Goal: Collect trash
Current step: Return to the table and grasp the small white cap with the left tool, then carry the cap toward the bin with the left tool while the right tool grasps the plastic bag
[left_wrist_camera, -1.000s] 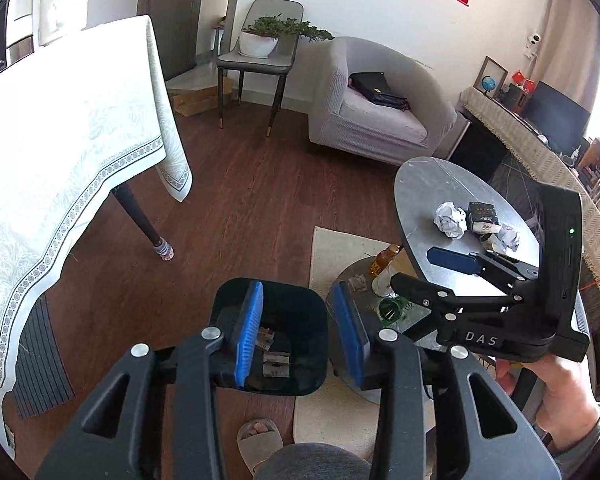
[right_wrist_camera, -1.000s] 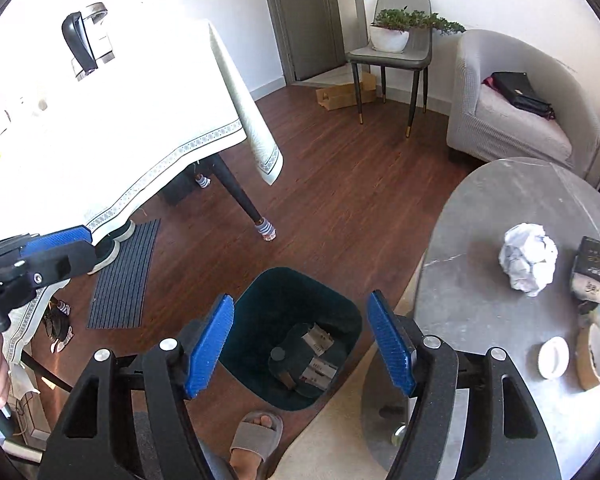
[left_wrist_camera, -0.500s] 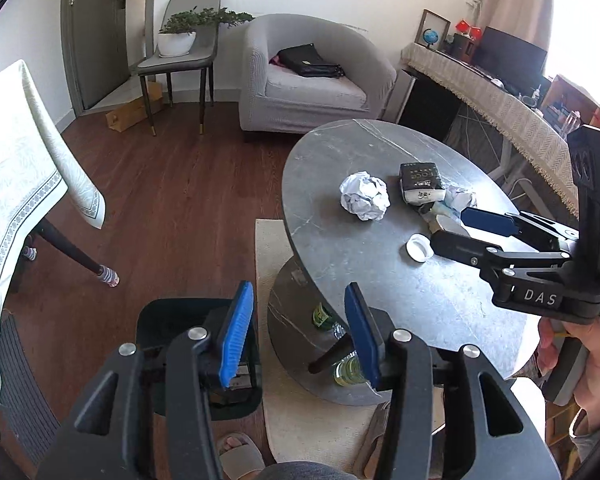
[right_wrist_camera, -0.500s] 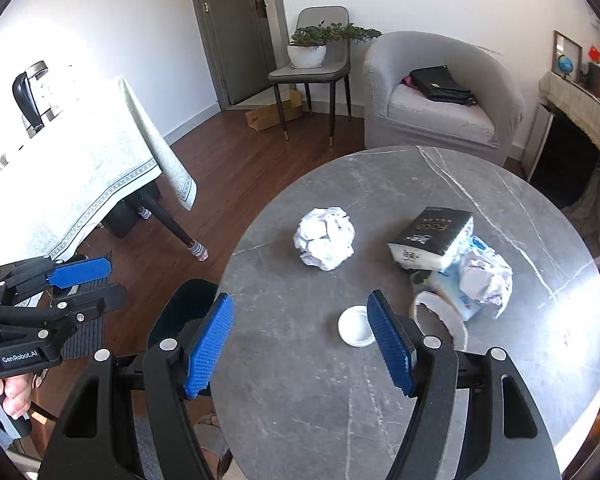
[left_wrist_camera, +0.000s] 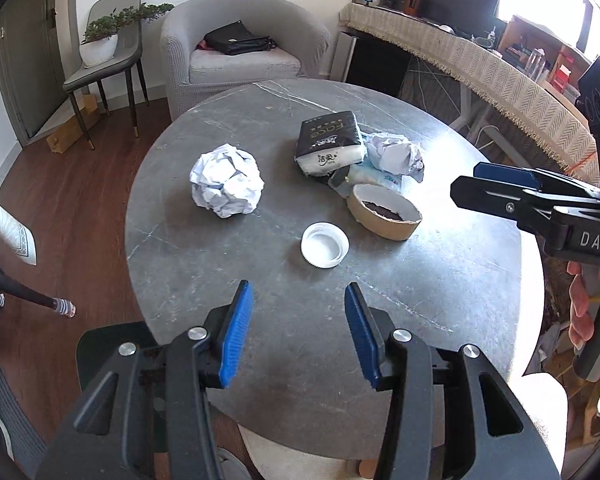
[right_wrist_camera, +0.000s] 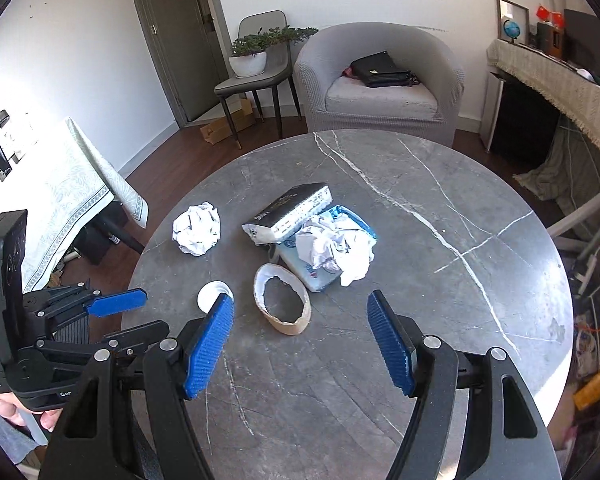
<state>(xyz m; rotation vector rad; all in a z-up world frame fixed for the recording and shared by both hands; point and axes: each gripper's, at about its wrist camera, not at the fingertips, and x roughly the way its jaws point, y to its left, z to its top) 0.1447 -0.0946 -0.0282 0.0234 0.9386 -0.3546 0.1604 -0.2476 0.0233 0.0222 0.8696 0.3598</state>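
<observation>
On the round grey marble table (left_wrist_camera: 440, 300) lie a crumpled white paper ball (left_wrist_camera: 226, 184), a white plastic lid (left_wrist_camera: 325, 245), a torn brown paper cup ring (left_wrist_camera: 384, 211), a black tissue pack (left_wrist_camera: 329, 142) and crumpled paper on a blue wrapper (left_wrist_camera: 394, 156). My left gripper (left_wrist_camera: 296, 332) is open and empty over the table's near edge, just short of the lid. My right gripper (right_wrist_camera: 300, 340) is open and empty, just short of the cup ring (right_wrist_camera: 282, 306). The paper ball (right_wrist_camera: 197, 229), lid (right_wrist_camera: 212, 295) and tissue pack (right_wrist_camera: 290, 210) also show there.
A dark trash bin (left_wrist_camera: 112, 344) stands on the floor left of the table, mostly hidden by my left gripper. A grey armchair (right_wrist_camera: 380, 80) with a black bag and a chair with a plant (right_wrist_camera: 256, 68) stand behind. A clothed dining table (right_wrist_camera: 60, 188) is at left.
Both grippers swung from over the trash bin on the floor up and right to over the marble table. Both stayed open and empty.
</observation>
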